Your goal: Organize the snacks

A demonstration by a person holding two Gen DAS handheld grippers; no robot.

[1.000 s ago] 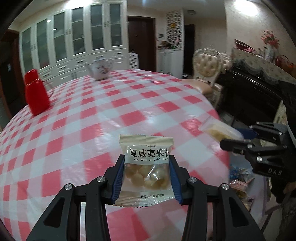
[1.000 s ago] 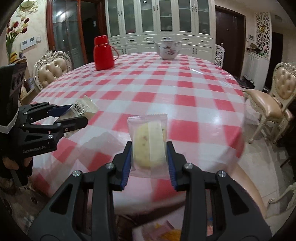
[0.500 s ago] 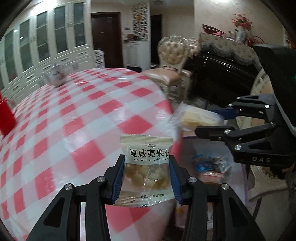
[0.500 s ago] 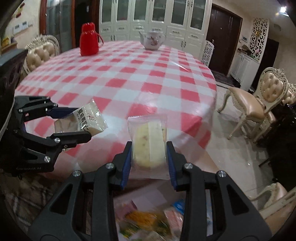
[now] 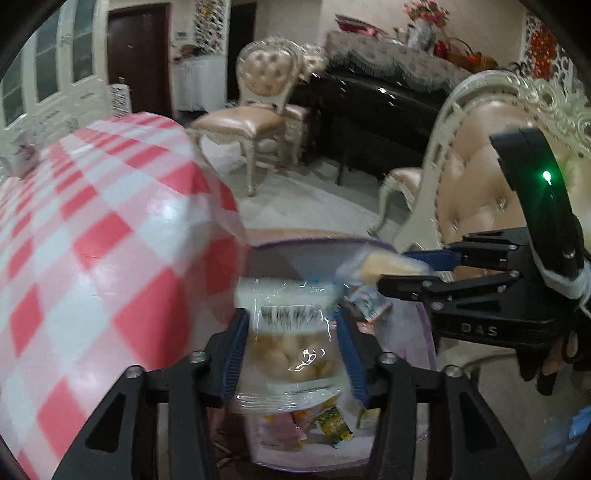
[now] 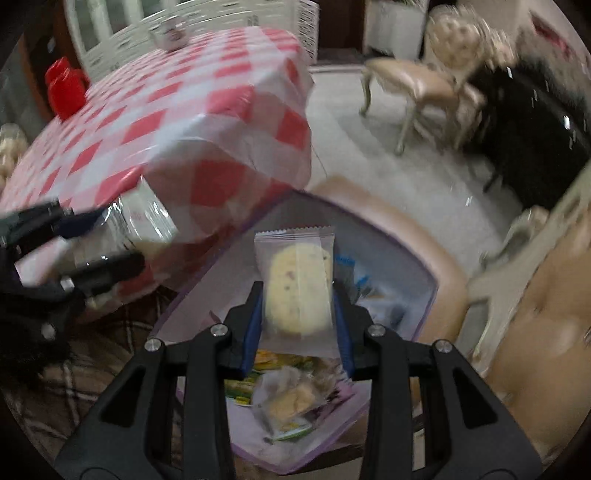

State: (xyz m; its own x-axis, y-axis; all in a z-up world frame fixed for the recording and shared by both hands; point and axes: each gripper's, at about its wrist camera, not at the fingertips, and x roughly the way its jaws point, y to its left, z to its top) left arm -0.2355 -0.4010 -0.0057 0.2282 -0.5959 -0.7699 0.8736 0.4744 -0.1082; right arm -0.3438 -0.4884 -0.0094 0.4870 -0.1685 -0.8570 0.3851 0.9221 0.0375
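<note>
My left gripper (image 5: 291, 321) hangs over an open purple box (image 5: 314, 242) of snacks. Its jaws are opening, and a clear packet of pale nuts (image 5: 290, 347) still sits between them, blurred as it slips loose. My right gripper (image 6: 297, 295) is shut on a clear-wrapped round cookie (image 6: 297, 284) and hovers above the same box (image 6: 388, 236). In each wrist view the other gripper shows too: the right one (image 5: 393, 269) with its cookie (image 5: 376, 264) at the box's far rim, the left one (image 6: 122, 240) with the nut packet (image 6: 144, 221) by the table edge.
The box rests on a beige chair seat (image 6: 447, 266) beside a round table with a red-and-white checked cloth (image 5: 92, 240). Several wrapped snacks (image 6: 288, 398) lie inside the box. A red jug (image 6: 64, 88), a teapot (image 6: 171, 31), another chair (image 5: 255, 114) and a dark piano (image 5: 373, 110) stand around.
Both grippers have swung off the tabletop and down over the purple box, tilting further downward. The nut packet has gone blurred between the left fingers. The right grip on the cookie is unchanged.
</note>
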